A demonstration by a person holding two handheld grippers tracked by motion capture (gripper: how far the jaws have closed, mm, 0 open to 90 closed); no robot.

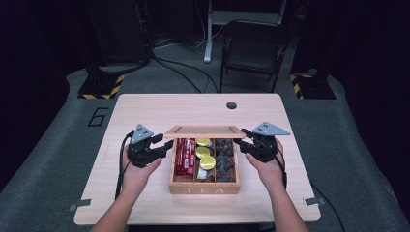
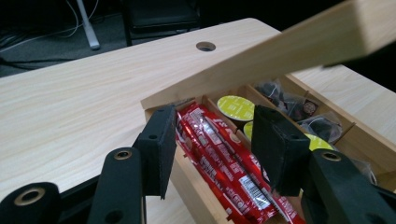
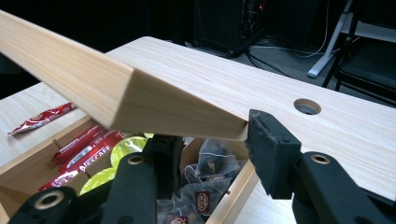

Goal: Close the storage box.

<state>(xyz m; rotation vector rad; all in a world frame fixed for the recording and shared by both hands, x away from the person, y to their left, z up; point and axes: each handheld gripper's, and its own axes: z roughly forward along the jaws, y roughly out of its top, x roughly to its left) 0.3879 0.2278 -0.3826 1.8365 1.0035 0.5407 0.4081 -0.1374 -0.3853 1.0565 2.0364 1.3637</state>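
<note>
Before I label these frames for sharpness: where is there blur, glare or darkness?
High view: table evenly lit, dark surroundings, soft overall. Left gripper view: raised lid blurred at its near end, coffee sticks sharp. Right gripper view: lid soft up close, background dim; no glare.

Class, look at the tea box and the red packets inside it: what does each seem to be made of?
Tea box: light wood with a matt finish, showing fine straight grain on the raised lid. Red packets: probably plastic or foil film, glossy, with creases and bright highlights.
</note>
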